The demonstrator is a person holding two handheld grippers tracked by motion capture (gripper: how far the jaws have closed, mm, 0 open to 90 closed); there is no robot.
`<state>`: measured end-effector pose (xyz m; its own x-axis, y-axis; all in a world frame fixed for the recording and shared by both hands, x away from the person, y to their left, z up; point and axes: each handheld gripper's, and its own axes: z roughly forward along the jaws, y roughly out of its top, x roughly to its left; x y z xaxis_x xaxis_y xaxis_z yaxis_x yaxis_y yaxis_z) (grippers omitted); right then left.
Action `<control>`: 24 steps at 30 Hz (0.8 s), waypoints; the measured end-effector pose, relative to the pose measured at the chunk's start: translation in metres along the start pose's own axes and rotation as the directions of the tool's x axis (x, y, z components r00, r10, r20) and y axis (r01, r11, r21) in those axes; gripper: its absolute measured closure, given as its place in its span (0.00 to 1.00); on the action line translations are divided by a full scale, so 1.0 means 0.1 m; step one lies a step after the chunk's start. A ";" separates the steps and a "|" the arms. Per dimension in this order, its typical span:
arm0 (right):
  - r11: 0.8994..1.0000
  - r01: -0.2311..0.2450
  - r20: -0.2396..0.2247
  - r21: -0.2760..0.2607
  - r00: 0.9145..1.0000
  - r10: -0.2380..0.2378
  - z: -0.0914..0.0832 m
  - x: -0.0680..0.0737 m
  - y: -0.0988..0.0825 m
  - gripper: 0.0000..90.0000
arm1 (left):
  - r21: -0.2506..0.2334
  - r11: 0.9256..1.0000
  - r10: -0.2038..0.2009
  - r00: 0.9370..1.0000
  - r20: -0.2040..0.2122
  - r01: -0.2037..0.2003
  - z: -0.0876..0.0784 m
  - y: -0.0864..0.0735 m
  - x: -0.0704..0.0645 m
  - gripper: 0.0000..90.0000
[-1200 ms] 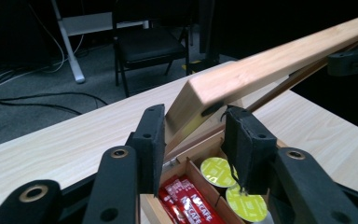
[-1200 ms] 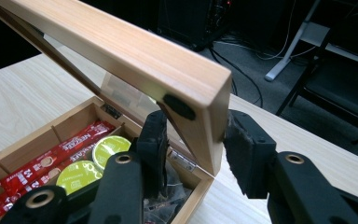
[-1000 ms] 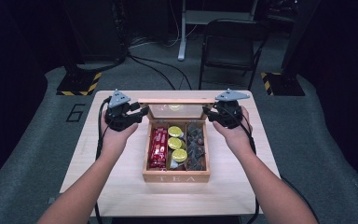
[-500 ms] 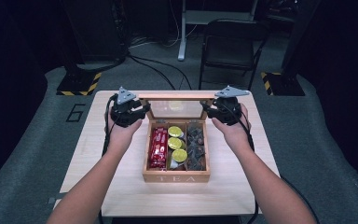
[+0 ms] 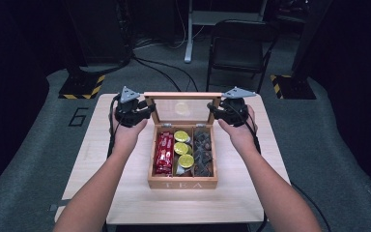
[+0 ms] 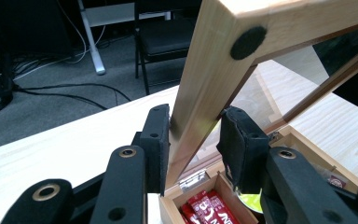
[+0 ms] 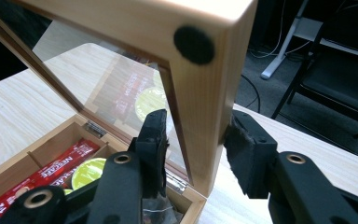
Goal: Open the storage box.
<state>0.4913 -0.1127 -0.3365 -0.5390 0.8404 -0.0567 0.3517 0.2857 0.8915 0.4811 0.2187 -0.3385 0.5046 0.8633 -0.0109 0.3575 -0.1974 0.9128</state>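
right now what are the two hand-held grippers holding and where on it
Both clamp the tea box's raised glass-paned lid: the left hand-held gripper on its left side rail, the right hand-held gripper on its right side rail.

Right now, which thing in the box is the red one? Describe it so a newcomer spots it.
On the light wooden table stands an open wooden tea box with a glass lid raised. Its interior has three lengthwise compartments; the red sachets fill the leftmost one. Neighbours are yellow-green round pods and dark packets.
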 end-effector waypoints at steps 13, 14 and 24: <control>1.000 -0.018 0.021 0.000 1.000 0.018 0.15 -0.05 -0.01 0.67 | -0.020 0.999 -0.048 0.999 0.023 0.048 0.13 0.01 0.11 0.70; 1.000 -0.023 0.022 0.001 0.999 0.023 0.16 -0.06 -0.02 0.67 | -0.030 0.998 -0.062 0.998 0.023 0.062 0.15 0.00 0.11 0.70; 1.000 -0.021 0.034 0.005 0.999 0.021 0.27 -0.08 -0.04 0.66 | 0.008 0.999 -0.045 0.999 0.007 0.045 0.30 -0.06 0.15 0.70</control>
<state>0.5155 -0.1083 -0.3518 -0.5053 0.8613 -0.0532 0.3670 0.2703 0.8901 0.5101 0.2185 -0.3569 0.4934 0.8681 -0.0552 0.3866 -0.1620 0.9079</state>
